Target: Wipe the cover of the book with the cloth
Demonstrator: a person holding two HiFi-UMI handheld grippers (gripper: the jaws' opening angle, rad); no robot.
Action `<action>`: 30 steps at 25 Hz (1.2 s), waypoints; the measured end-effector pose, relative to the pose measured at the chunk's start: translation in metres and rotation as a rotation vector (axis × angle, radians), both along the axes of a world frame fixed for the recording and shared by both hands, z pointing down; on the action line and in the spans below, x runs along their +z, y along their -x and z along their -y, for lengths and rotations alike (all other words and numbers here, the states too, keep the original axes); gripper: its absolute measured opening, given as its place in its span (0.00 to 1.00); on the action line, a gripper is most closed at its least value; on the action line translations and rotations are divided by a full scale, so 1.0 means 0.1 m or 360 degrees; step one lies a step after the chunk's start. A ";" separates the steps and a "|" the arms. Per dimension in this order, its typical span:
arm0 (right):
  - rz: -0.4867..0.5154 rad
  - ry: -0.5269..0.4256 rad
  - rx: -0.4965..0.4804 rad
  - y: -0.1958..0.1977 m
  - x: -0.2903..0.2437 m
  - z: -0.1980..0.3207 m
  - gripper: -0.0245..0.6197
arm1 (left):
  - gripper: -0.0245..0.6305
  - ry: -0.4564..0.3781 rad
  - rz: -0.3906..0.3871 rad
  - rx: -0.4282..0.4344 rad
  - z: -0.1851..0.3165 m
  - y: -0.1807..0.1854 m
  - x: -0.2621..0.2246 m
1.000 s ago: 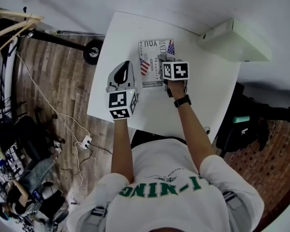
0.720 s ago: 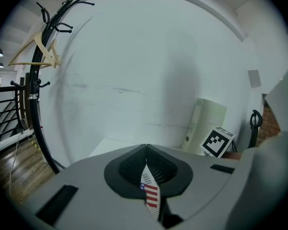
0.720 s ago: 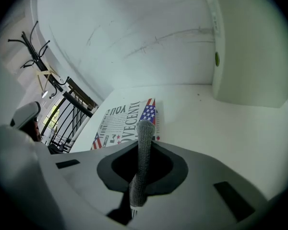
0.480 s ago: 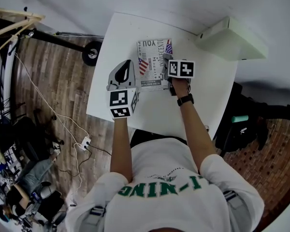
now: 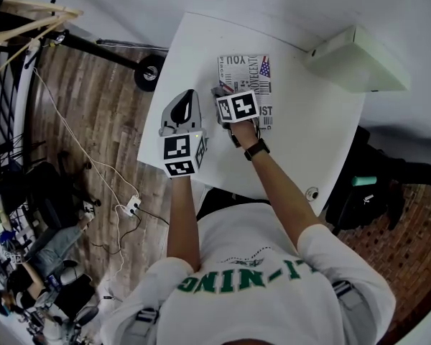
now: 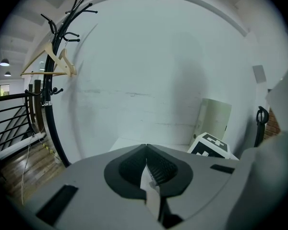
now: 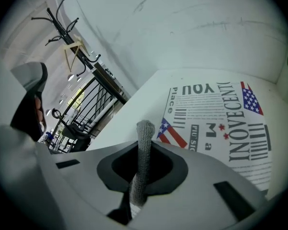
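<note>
The book, its cover printed with black lettering and flags, lies flat on the white table. My right gripper is over the book's left near part, shut on a folded grey cloth that stands up between the jaws. My left gripper rests on the table to the left of the book, shut with nothing between its jaws, pointing at the wall.
A pale green box sits at the table's far right corner. A wheeled coat-stand base and cables lie on the wooden floor left of the table. A dark bag is to the right.
My right gripper with the cloth has slid left across the book cover, from its right part to its left near part. The left gripper has stayed put.
</note>
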State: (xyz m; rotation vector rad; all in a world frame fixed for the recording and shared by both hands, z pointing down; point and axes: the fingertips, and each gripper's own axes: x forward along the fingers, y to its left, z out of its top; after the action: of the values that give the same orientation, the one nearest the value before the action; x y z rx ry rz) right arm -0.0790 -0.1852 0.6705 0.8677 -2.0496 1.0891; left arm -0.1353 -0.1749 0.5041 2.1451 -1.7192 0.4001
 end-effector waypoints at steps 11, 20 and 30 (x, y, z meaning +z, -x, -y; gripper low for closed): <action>-0.0021 0.0030 0.0496 -1.39 0.00 0.18 0.09 | 0.06 -0.0004 -0.0042 0.0110 0.04 -0.32 0.04; -0.0119 -0.0005 0.0587 -1.68 -0.03 0.21 0.09 | 0.06 -0.0014 -0.0057 0.0146 0.02 -0.45 0.01; 0.0089 -0.0008 0.0152 -0.22 -0.13 -0.12 0.09 | 0.06 0.0018 0.0013 0.0049 -0.08 -0.15 0.00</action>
State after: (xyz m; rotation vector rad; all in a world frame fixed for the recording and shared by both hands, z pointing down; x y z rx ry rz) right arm -0.0568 -0.1731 0.6571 0.9561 -2.0758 1.1721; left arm -0.1199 -0.1670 0.5043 2.1671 -1.6861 0.4263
